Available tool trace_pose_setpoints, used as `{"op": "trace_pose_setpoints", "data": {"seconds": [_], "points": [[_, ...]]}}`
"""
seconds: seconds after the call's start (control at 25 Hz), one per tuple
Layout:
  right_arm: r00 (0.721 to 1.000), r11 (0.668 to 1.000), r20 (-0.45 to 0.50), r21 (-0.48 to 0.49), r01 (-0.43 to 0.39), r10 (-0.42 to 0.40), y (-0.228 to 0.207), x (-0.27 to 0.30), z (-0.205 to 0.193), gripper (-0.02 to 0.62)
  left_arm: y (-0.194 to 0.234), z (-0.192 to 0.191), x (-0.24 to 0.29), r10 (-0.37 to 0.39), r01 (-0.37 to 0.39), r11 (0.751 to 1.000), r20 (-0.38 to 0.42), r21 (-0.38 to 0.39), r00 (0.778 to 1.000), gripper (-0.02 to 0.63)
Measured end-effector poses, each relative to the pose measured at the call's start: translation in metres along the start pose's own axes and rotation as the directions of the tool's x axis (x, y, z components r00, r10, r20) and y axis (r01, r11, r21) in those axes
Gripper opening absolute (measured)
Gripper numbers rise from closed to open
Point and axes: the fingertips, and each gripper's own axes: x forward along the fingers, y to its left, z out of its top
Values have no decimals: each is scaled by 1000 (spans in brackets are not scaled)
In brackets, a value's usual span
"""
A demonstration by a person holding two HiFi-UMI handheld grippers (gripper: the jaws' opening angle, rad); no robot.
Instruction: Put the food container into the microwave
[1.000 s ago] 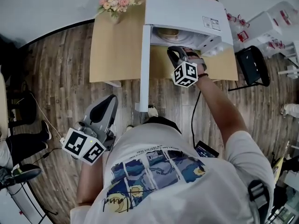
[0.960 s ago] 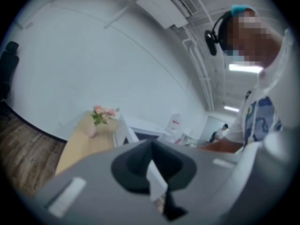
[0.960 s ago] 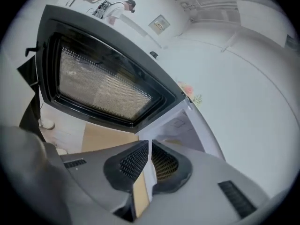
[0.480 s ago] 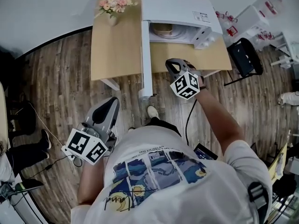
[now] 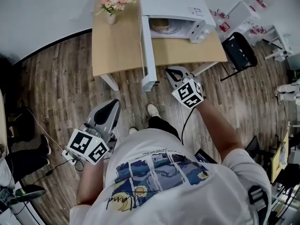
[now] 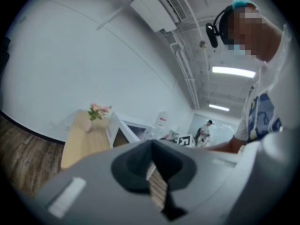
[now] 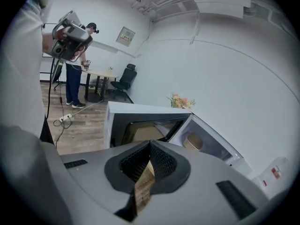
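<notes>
A pale wooden surface [image 5: 117, 46] carries a boxy white microwave [image 5: 173, 3], its door [image 5: 146, 50] swung wide, with the round tan food container [image 5: 160, 26] already inside. The right hand-held gripper [image 5: 172, 72] hangs closed and empty just off the surface's edge, seemingly clear for shutting the door. The left hand-held gripper [image 5: 110, 106], likewise closed and empty, idles over the plank floor [image 5: 56, 78].

The container [image 5: 161, 26] is half hidden under the top of the microwave [image 5: 171, 4], whose label [image 5: 197, 11] is too small to read.
</notes>
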Motion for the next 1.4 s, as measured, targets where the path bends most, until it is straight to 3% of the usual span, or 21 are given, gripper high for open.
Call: {"op": "trace_pose_setpoints", "data": {"seconds": [0.16, 0.44, 0.64, 1.4], "points": [[999, 994, 35, 110, -12, 8, 21, -23, 12, 9, -4, -15, -14, -13, 14, 999, -20, 40, 1000, 8], [997, 976, 72, 218, -15, 0, 56, -57, 31, 8, -14, -36, -33, -37, 44, 993, -67, 106, 997, 8], [994, 953, 109, 302, -26, -7, 71, -76, 43, 8, -18, -42, -38, -57, 64, 992, -68, 112, 996, 8], [990, 951, 137, 307, -26, -18, 96, -95, 61, 8, -21, -50, -57, -61, 66, 993, -50, 98, 997, 8]]}}
